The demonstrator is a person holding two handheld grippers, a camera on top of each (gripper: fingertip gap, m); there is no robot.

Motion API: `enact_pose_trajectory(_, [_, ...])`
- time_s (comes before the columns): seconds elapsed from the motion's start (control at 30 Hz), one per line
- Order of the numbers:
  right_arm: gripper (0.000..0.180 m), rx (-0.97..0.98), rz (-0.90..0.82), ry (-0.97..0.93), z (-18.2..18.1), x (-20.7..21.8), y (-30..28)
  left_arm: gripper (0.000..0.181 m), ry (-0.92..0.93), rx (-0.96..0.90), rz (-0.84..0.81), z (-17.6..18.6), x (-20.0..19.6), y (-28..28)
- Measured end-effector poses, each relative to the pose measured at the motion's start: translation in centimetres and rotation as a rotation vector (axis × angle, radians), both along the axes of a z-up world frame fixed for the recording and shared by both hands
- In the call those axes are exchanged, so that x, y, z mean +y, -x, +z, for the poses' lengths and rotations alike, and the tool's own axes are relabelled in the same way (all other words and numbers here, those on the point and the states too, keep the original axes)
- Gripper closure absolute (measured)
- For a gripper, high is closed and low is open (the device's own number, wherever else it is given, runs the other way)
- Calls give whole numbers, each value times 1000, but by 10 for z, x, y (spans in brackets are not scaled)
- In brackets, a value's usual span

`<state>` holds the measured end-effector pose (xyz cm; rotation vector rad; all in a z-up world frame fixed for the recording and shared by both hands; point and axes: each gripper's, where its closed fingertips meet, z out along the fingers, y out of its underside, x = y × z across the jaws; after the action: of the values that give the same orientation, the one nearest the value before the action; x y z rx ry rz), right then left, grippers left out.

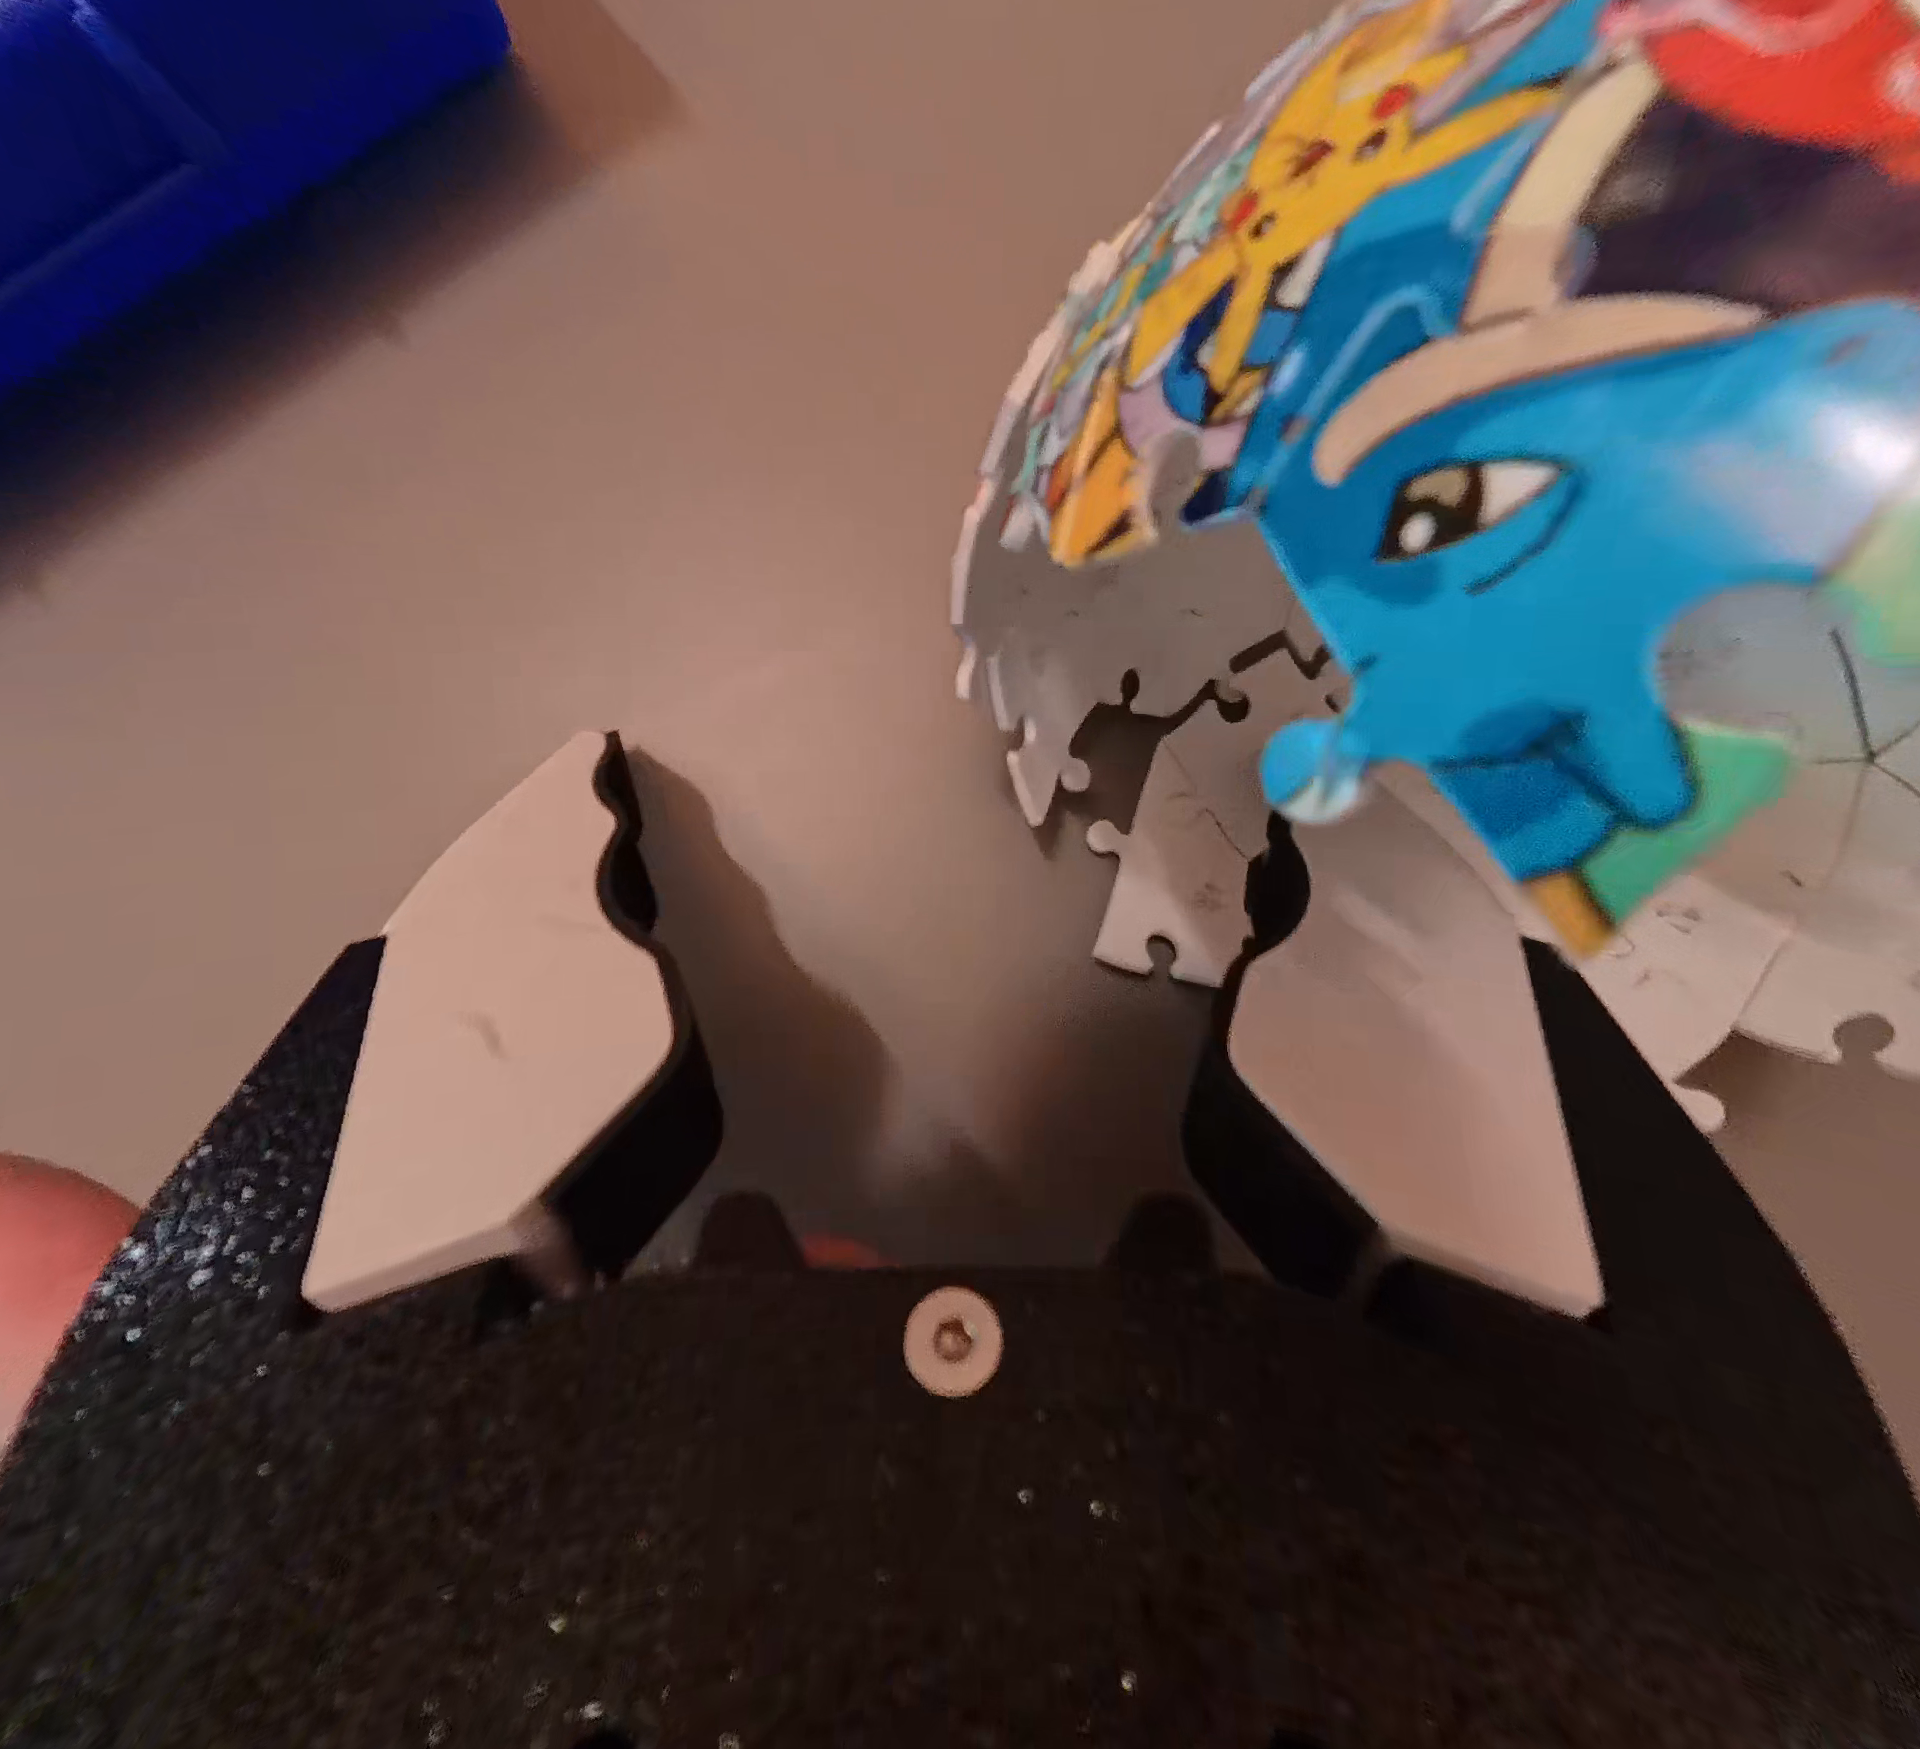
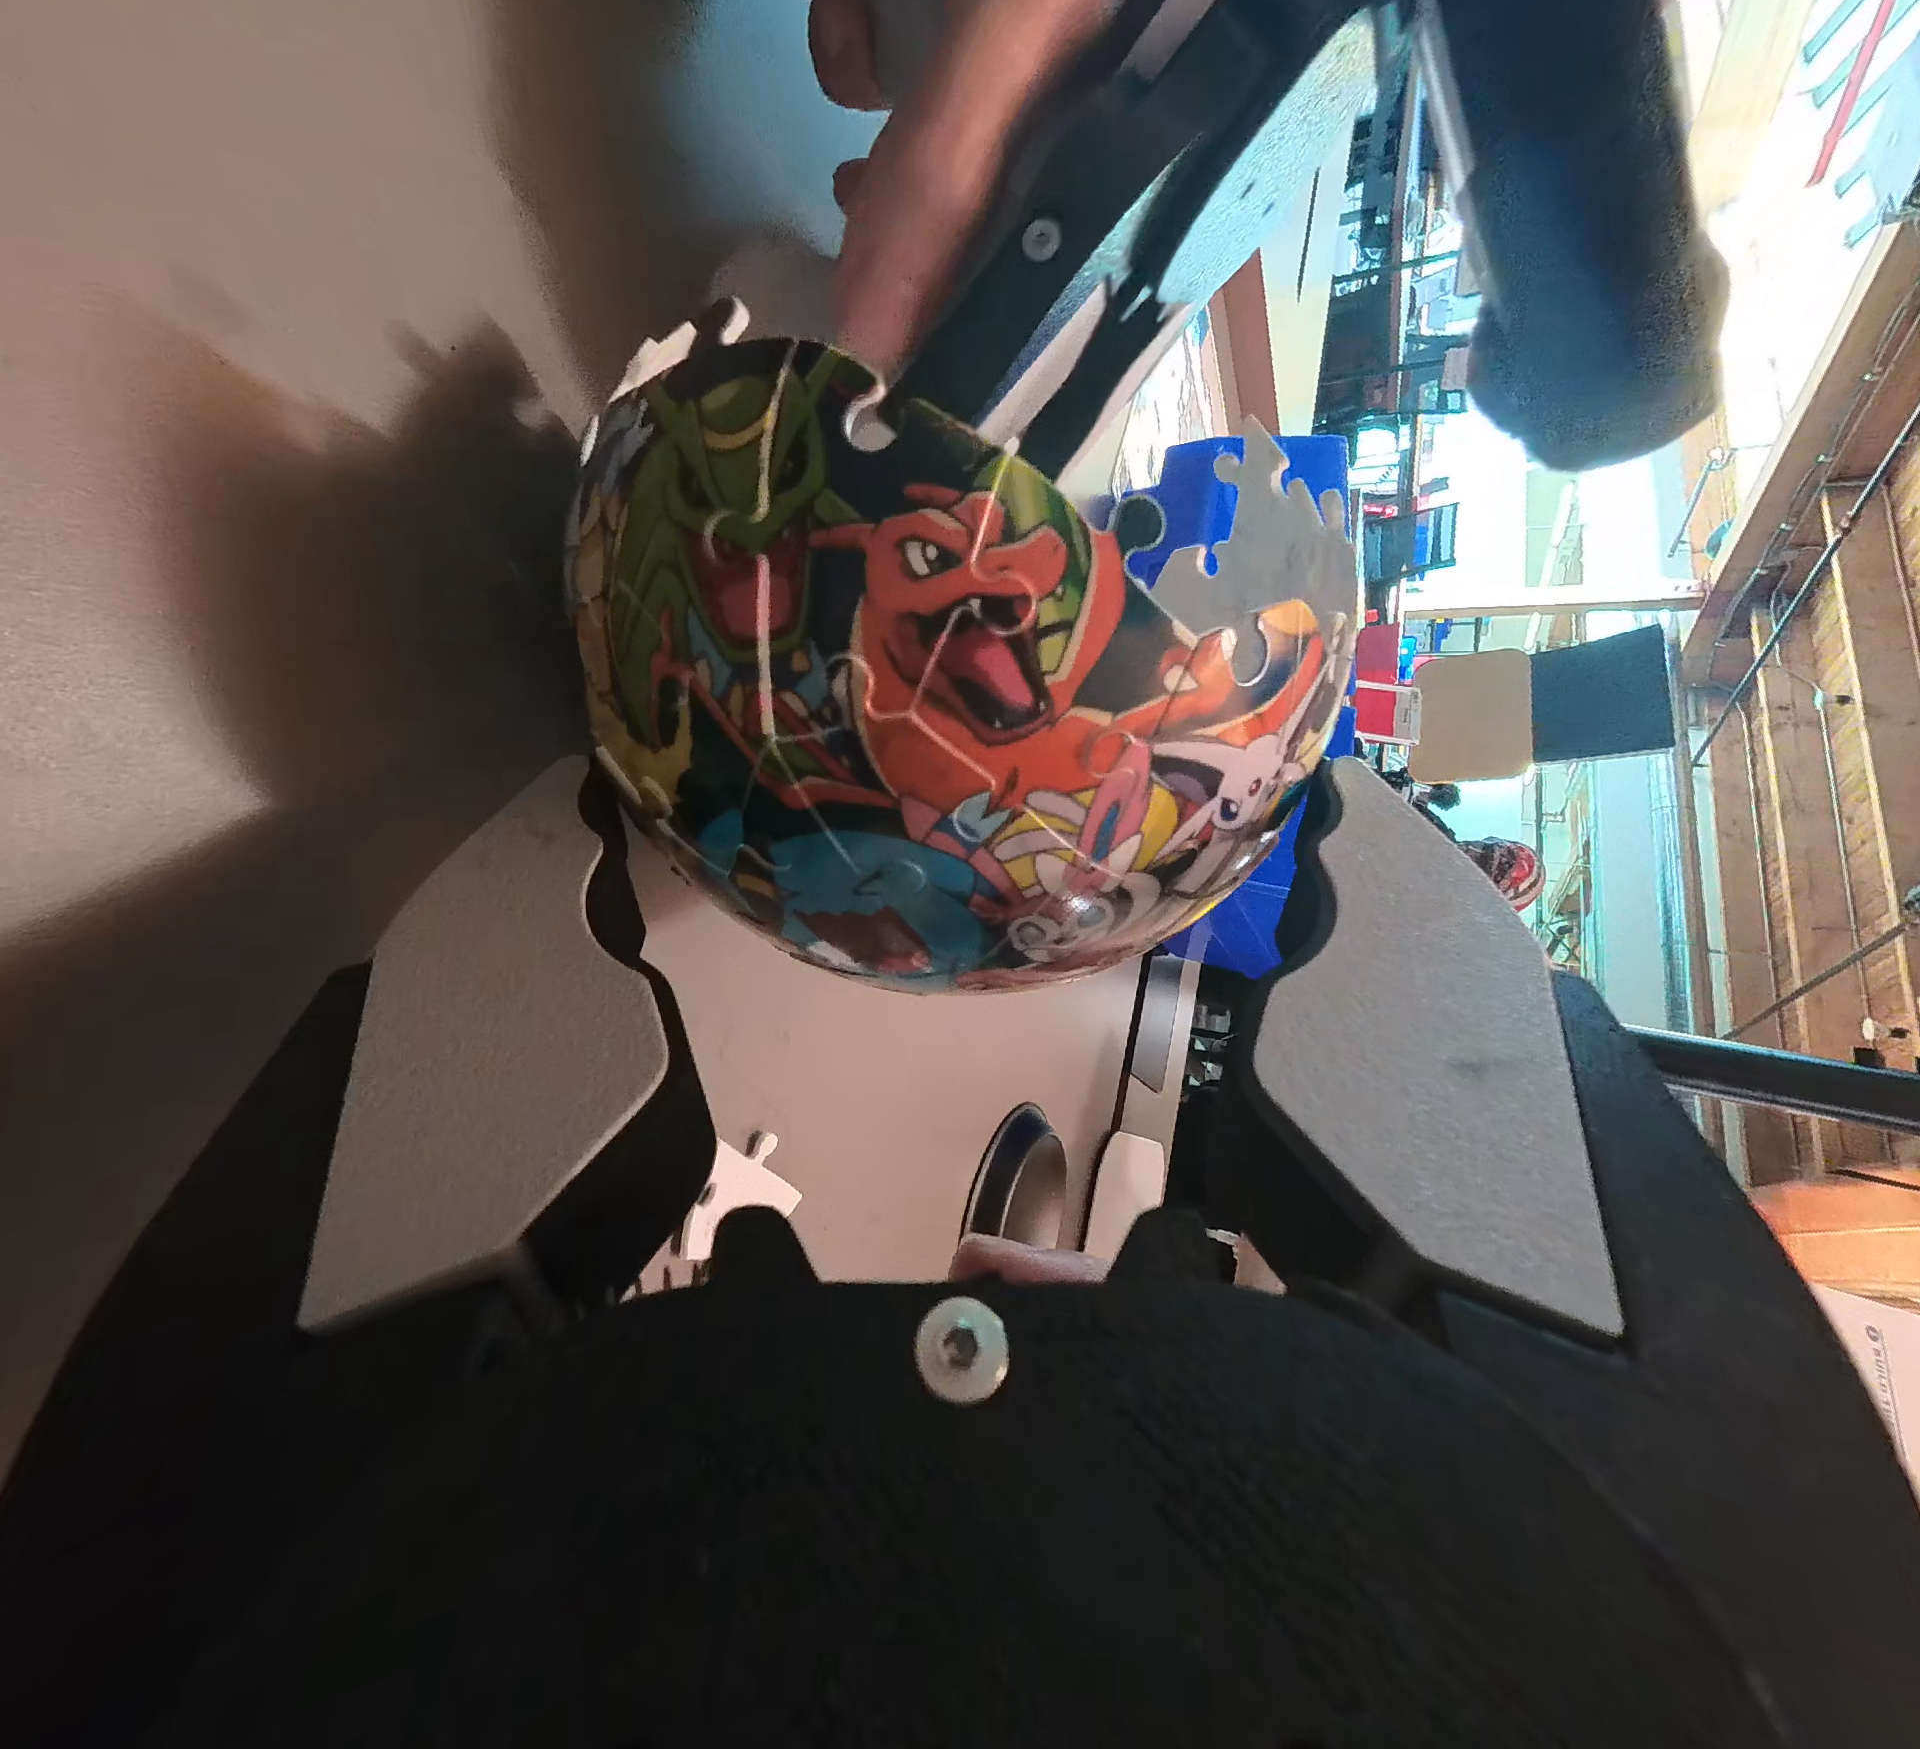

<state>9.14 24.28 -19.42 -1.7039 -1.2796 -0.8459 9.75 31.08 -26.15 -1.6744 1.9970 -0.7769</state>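
Left wrist view: the left gripper (image 1: 940, 826) is spread wide and empty; its lower-right finger lies just beside the jagged white rim of the puzzle ball (image 1: 1507, 494) at right. Any approach should be gentle, since the pieces look loosely interlocked. A blue bin (image 1: 208, 68) sits upper left.

Right wrist view: the right gripper (image 2: 956, 806) grasps the puzzle ball (image 2: 935, 660) at centre frame, a glossy part-built shell printed with cartoon creatures.

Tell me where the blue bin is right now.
In the left wrist view the blue bin sits in the upper left corner on the tan table, far left of the puzzle ball.
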Motion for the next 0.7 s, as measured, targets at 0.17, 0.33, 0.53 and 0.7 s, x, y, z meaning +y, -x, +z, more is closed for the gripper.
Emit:
enact_pose_trajectory(0.17, [58, 19, -2, -3, 0, 1, -1, 64, -2, 6, 3, -3, -1, -5])
enact_pose_trajectory(0.33, [58, 31, -4, -4, 0, 1, -2, 64, -12, 16, -11, -3, -3, -6])
enact_pose_trajectory(0.53, [58, 24, -4, -3, 0, 1, -2, 66, 35, -8, -20, 4, -5, -9])
enact_pose_trajectory(0.7, [58, 25, -4, -4, 0, 1, -1, 66, 41, 11, -36, 1, -5, -8])
